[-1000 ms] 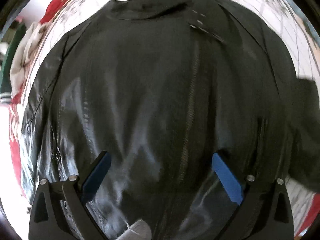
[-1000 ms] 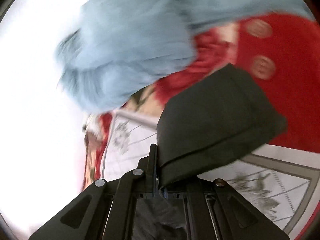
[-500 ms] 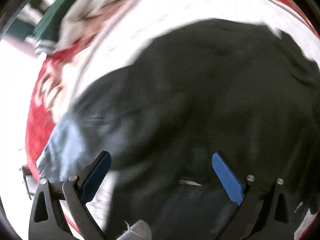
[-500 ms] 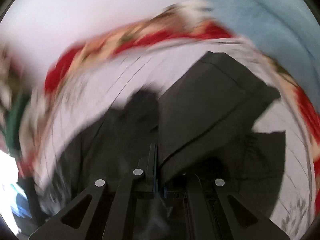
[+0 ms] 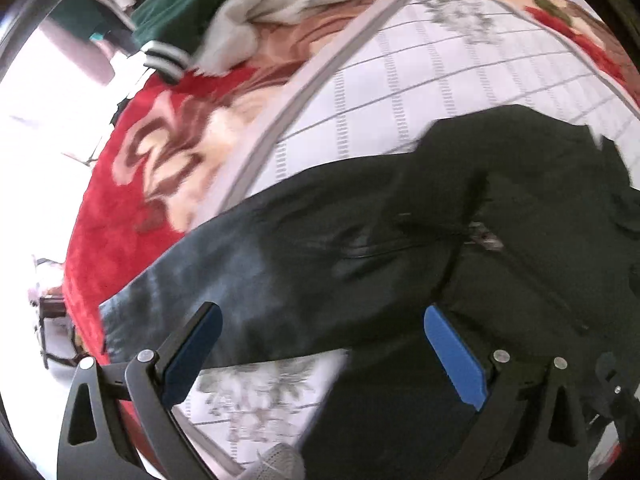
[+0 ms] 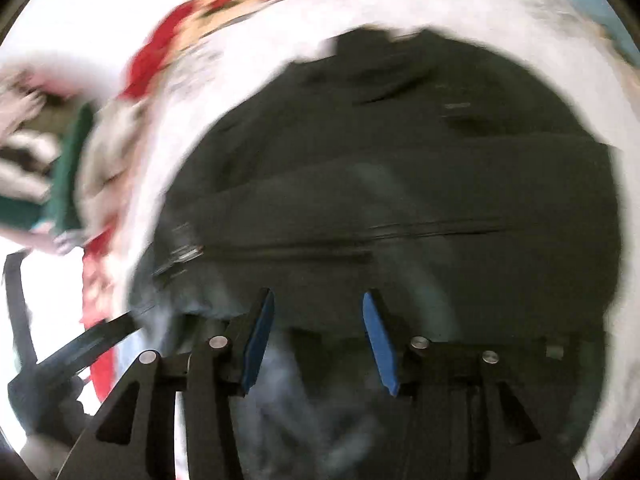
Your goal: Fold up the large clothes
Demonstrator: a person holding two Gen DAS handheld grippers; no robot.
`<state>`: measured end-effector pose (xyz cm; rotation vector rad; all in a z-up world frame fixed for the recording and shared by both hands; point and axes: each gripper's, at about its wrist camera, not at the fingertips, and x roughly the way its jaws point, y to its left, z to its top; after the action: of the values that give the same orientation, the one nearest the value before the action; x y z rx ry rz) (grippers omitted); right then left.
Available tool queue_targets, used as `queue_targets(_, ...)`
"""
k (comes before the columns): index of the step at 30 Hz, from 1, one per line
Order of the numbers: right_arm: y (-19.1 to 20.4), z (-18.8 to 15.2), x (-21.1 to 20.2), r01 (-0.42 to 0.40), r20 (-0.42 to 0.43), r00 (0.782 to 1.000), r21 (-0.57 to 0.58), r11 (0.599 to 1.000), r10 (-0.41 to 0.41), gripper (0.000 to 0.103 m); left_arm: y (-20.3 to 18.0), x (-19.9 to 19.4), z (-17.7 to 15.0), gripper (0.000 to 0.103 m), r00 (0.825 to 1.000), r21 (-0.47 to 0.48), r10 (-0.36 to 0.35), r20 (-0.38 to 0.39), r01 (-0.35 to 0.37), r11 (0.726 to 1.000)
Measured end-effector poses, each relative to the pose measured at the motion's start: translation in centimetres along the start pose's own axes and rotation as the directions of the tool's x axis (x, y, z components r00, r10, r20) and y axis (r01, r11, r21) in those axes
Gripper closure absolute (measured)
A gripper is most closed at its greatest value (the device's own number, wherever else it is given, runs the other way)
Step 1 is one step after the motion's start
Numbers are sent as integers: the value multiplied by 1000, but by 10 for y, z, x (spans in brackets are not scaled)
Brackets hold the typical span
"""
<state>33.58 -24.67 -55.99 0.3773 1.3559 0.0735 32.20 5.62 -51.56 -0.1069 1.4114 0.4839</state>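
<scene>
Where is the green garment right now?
In the left wrist view, the green garment lies upper left on the red blanket, beside a white cloth.

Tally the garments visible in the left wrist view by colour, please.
Black: 1, the black jacket
Green: 1, the green garment with a striped cuff
Off-white: 1, the off-white garment beside it
Total: 3

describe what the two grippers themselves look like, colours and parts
Both match: the left gripper and right gripper have black angular frames with triangular cut-outs and round silver pivot pins. Each finger carries a flat blue pad on its inner face. No cables, markings or sleeves are visible.
</scene>
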Motion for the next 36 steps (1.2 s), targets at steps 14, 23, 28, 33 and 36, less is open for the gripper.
queue_targets(14, -31, -31, 24, 327, -115, 941, 62, 943, -319, 54, -56, 44, 5, 0, 998, 77, -39, -41, 42, 996)
queue_targets(23, 16, -94, -13, 206, -68, 977, 50, 977, -202, 51, 134, 37, -71, 0, 935, -497, -343, -92, 255, 829)
queue_targets(28, 69, -142, -10, 236, -76, 967, -109, 966, -244, 51, 229, 73, -127, 2, 912, -764, -409, -27, 245, 597)
queue_targets(33, 108, -172, 7, 359, -83, 922, -177, 916, -377, 46, 275, 106, -152, 3, 920, -869, -391, 37, 222, 442)
queue_targets(36, 124, -194, 18, 383, -83, 911, -190, 904, -404, 46, 286, 111, -144, 3, 941, -876, -334, 59, 210, 435)
